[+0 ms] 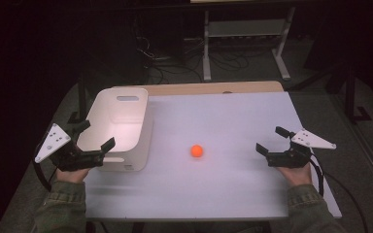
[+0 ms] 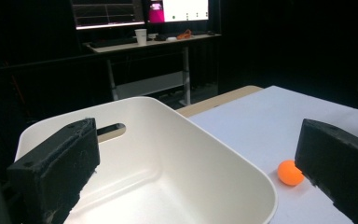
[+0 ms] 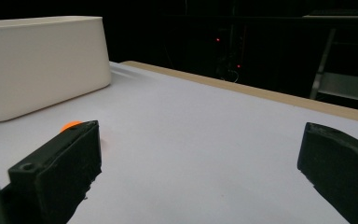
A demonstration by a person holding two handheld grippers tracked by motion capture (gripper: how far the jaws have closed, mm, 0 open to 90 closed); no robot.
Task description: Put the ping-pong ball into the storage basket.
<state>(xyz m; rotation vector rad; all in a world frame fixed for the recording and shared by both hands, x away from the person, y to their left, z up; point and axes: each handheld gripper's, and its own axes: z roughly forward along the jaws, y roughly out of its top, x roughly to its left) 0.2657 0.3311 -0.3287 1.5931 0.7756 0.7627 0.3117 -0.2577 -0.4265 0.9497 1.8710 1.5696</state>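
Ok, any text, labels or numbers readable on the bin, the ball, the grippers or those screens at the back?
None can be read.
Bin: plain white, no label.
Ball: plain orange, no mark.
Left gripper and right gripper: no lettering shows.
Screens in the left gripper view: lines and blocks too small and blurred to read.
Cup below them: no print to be made out.

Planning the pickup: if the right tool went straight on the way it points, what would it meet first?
Probably the orange ball: the right tool, open, points left across the white table toward it, though the ball sits by its left jaw, so it might pass beside it.
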